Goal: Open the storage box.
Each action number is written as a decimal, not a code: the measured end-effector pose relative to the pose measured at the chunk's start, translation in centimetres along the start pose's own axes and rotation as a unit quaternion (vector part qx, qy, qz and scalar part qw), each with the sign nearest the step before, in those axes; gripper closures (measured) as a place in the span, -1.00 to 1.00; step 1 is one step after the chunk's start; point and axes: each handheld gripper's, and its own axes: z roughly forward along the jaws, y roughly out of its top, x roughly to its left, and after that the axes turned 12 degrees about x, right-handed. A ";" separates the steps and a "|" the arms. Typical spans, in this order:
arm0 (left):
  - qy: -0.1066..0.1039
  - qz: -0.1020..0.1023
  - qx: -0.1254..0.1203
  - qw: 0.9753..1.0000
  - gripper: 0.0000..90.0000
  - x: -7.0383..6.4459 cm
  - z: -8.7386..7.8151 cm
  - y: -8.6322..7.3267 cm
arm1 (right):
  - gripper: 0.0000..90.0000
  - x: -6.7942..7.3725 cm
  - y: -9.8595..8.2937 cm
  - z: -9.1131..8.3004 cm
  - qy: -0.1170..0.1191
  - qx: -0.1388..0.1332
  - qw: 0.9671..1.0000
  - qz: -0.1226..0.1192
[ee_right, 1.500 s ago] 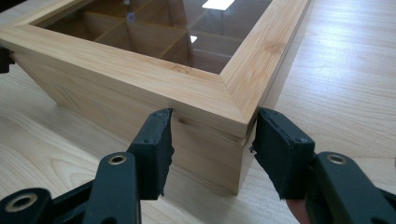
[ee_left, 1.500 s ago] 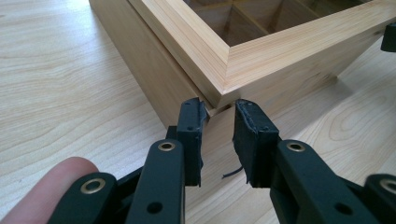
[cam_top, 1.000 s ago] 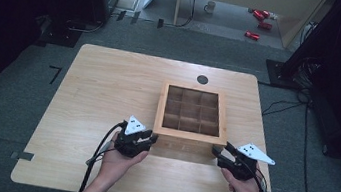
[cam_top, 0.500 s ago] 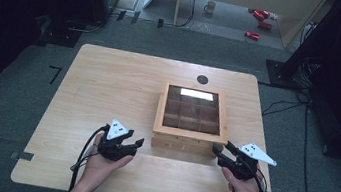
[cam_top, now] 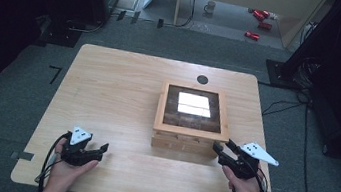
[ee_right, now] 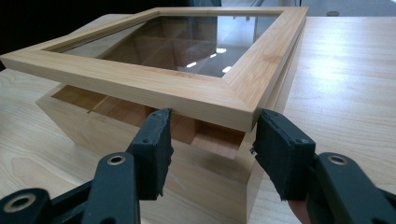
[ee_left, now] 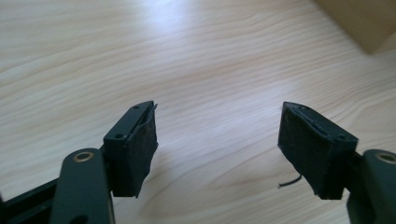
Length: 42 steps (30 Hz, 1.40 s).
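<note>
A wooden box [cam_top: 184,143] with inner compartments stands right of the table's middle. Its glass-paned lid [cam_top: 191,131] is tilted, with the near edge raised off the box. In the right gripper view the lid's [ee_right: 140,81] near corner hangs just above my jaws, over the box [ee_right: 93,126]. My right gripper [cam_top: 219,152] is open at the box's near right corner; whether a jaw touches the lid I cannot tell. My left gripper [cam_top: 100,150] rests open near the front left edge, nothing between its jaws [ee_left: 217,144].
A black grommet hole [cam_top: 202,79] sits in the table [cam_top: 118,93] behind the box. A corner of the box [ee_left: 369,23] shows at the upper right of the left gripper view. On the floor beyond are a mug [cam_top: 210,6], red cans [cam_top: 255,35], cables and dark equipment.
My left gripper has moved from the box's near left corner away to the left and toward the front edge. The lid's glass now reflects light. The right gripper has stayed put.
</note>
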 end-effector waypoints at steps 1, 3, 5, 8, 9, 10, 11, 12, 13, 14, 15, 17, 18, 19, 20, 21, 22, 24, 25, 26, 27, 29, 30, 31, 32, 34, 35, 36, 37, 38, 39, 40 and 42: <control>0.000 0.000 0.000 1.000 -0.38 0.0 0.0 0.0 | 0.04 0.0 0.0 0.0 0.000 0.000 1.000 0.000; 0.009 -0.004 0.006 1.000 -0.40 0.8 -0.1 -0.6 | 0.03 0.0 0.1 -0.1 -0.001 -0.003 1.000 -0.003; 0.018 -0.009 0.013 1.000 -0.46 1.5 -0.2 -1.1 | 0.02 0.2 0.3 -0.1 -0.007 -0.006 1.000 -0.014; 0.031 -0.014 0.023 0.999 -0.55 2.2 -0.1 -1.6 | 0.02 0.3 0.4 -0.1 -0.017 -0.006 1.000 -0.022; 0.034 -0.015 0.024 0.999 -0.58 2.4 0.0 -1.7 | 0.02 0.4 0.5 -0.1 -0.018 -0.008 1.000 -0.021; 0.043 -0.017 0.029 0.999 -0.62 2.6 0.2 -1.9 | 0.02 0.4 0.6 0.0 -0.020 -0.010 1.000 -0.021; 0.043 -0.017 0.029 0.999 -0.64 2.6 0.2 -1.9 | 0.02 0.4 0.6 0.0 -0.020 -0.010 1.000 -0.021; 0.045 -0.019 0.030 0.998 -0.64 2.7 0.3 -1.9 | 0.01 0.4 0.6 0.0 -0.022 -0.011 0.999 -0.022; 0.044 -0.019 0.030 0.998 -0.66 2.7 0.3 -1.9 | 0.01 0.4 0.7 0.0 -0.023 -0.011 0.999 -0.022; 0.045 -0.018 0.030 0.998 -0.67 2.7 0.3 -1.9 | 0.01 0.4 0.8 0.0 -0.023 -0.012 0.999 -0.021; 0.047 -0.016 0.031 0.998 -0.67 2.7 0.3 -1.9 | 0.01 0.4 0.9 0.0 -0.024 -0.013 0.999 -0.022; 0.055 -0.010 0.030 0.998 -0.68 2.5 0.4 -2.0 | 0.01 0.5 1.1 0.0 -0.025 -0.016 0.999 -0.021; 0.055 -0.010 0.028 0.998 -0.69 2.4 0.5 -2.0 | 0.01 0.5 1.3 0.0 -0.026 -0.017 0.999 -0.021; 0.055 -0.011 0.027 0.998 -0.69 2.4 0.5 -2.0 | 0.01 0.5 1.6 0.0 -0.028 -0.017 0.999 -0.020; 0.055 -0.012 0.026 0.998 -0.69 2.4 0.5 -2.0 | 0.01 0.5 1.8 0.0 -0.029 -0.017 0.999 -0.019; 0.056 -0.013 0.024 0.998 -0.69 2.4 0.5 -2.1 | 0.01 0.5 1.8 0.0 -0.029 -0.017 0.999 -0.019; 0.057 -0.013 0.023 0.998 -0.69 2.4 0.5 -2.1 | 0.01 0.5 2.0 0.0 -0.031 -0.018 0.999 -0.020; 0.058 -0.016 0.019 0.998 -0.69 2.3 0.6 -2.2 | 0.01 0.5 2.5 0.0 -0.036 -0.018 0.999 -0.021; 0.059 -0.016 0.018 0.998 -0.69 2.3 0.6 -2.2 | 0.01 0.5 2.7 0.0 -0.038 -0.019 0.999 -0.022; 0.059 -0.016 0.016 0.998 -0.69 2.3 0.6 -2.2 | 0.01 0.5 3.1 -0.2 -0.046 -0.023 0.998 -0.021; 0.059 -0.016 0.016 0.998 -0.69 2.3 0.6 -2.2 | 0.01 0.5 3.1 -0.2 -0.046 -0.023 0.998 -0.021; 0.059 -0.016 0.016 0.998 -0.69 2.3 0.6 -2.2 | 0.01 0.7 3.9 -0.5 -0.057 -0.029 0.997 -0.039; 0.059 -0.016 0.016 0.998 -0.69 2.3 0.6 -2.2 | 0.01 0.7 3.9 -0.5 -0.057 -0.029 0.997 -0.039; 0.058 -0.017 0.016 0.998 -0.69 2.3 0.6 -2.2 | 0.00 0.7 4.2 -0.5 -0.059 -0.031 0.997 -0.040; 0.058 -0.017 0.016 0.998 -0.69 2.3 0.6 -2.2 | 0.00 0.7 4.5 -0.6 -0.061 -0.032 0.997 -0.043; 0.058 -0.016 0.016 0.998 -0.69 2.3 0.6 -2.2 | 0.00 0.8 5.0 -0.7 -0.066 -0.035 0.996 -0.051; 0.058 -0.016 0.016 0.998 -0.69 2.3 0.6 -2.2 | 0.00 0.8 5.3 -0.8 -0.067 -0.036 0.996 -0.054; 0.058 -0.016 0.015 0.998 -0.69 2.3 0.6 -2.2 | 0.00 0.8 5.5 -0.8 -0.068 -0.037 0.995 -0.056; 0.058 -0.016 0.016 0.998 -0.69 2.3 0.6 -2.2 | 0.00 0.7 5.7 -0.8 -0.068 -0.039 0.995 -0.057; 0.058 -0.016 0.016 0.998 -0.69 2.3 0.6 -2.2 | 0.00 0.6 6.0 -0.8 -0.067 -0.041 0.995 -0.056; 0.058 -0.016 0.016 0.998 -0.69 2.3 0.6 -2.2 | 0.00 0.6 6.2 -0.8 -0.065 -0.043 0.995 -0.056; 0.058 -0.016 0.016 0.998 -0.69 2.3 0.6 -2.2 | 0.00 0.5 6.3 -0.8 -0.064 -0.045 0.995 -0.057; 0.058 -0.016 0.016 0.998 -0.69 2.3 0.6 -2.2 | -0.01 0.3 6.9 -0.6 -0.063 -0.049 0.995 -0.058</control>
